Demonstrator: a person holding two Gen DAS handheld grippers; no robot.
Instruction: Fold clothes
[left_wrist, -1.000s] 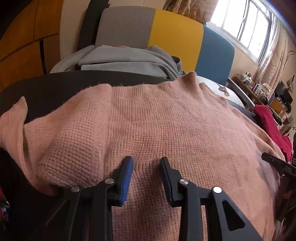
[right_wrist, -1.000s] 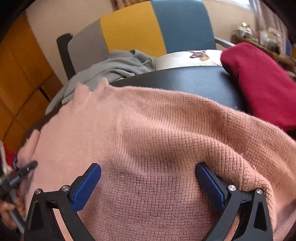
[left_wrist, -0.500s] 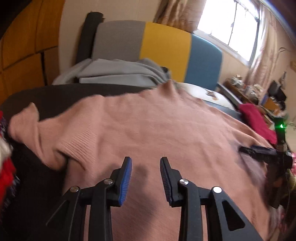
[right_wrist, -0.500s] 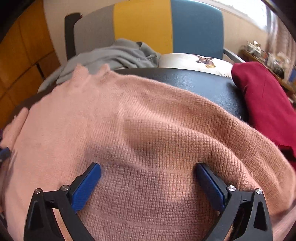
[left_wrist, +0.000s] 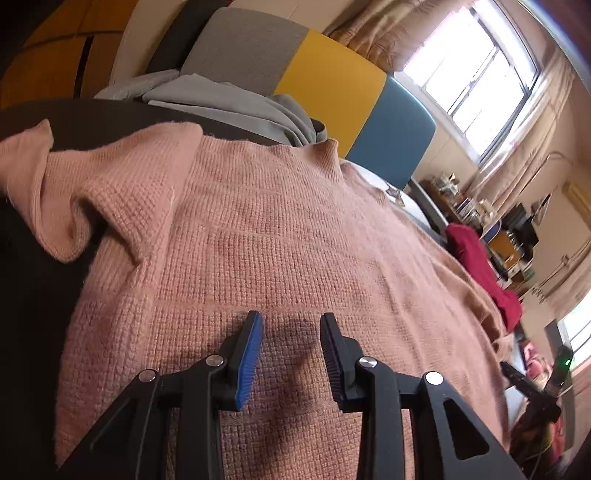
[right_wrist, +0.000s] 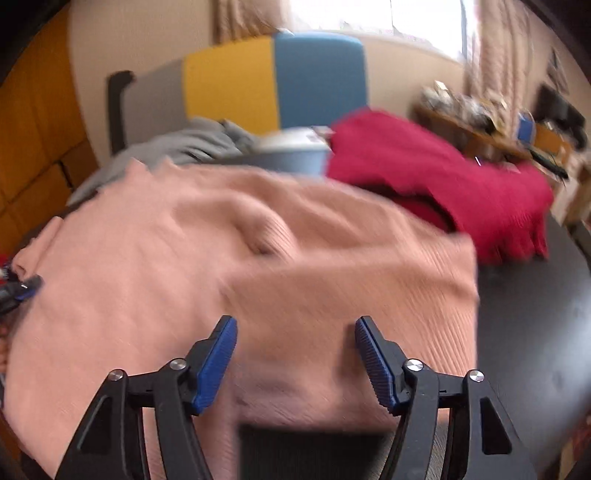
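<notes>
Since the earlier frame the right gripper (right_wrist: 295, 363) has swung toward the pink sweater's (left_wrist: 295, 236) right side, its jaws just closing to half spread with only knit beneath, nothing pinched. That sweater lies flat across the dark worktop (right_wrist: 532, 332). Left gripper (left_wrist: 291, 354) hovers half spread over the hem, gripping nothing. Judged: 1 side fold comes next, needing a pinch at the right edge. Red garment (right_wrist: 443, 173) crowds the far right corner; near right stays bare.
</notes>
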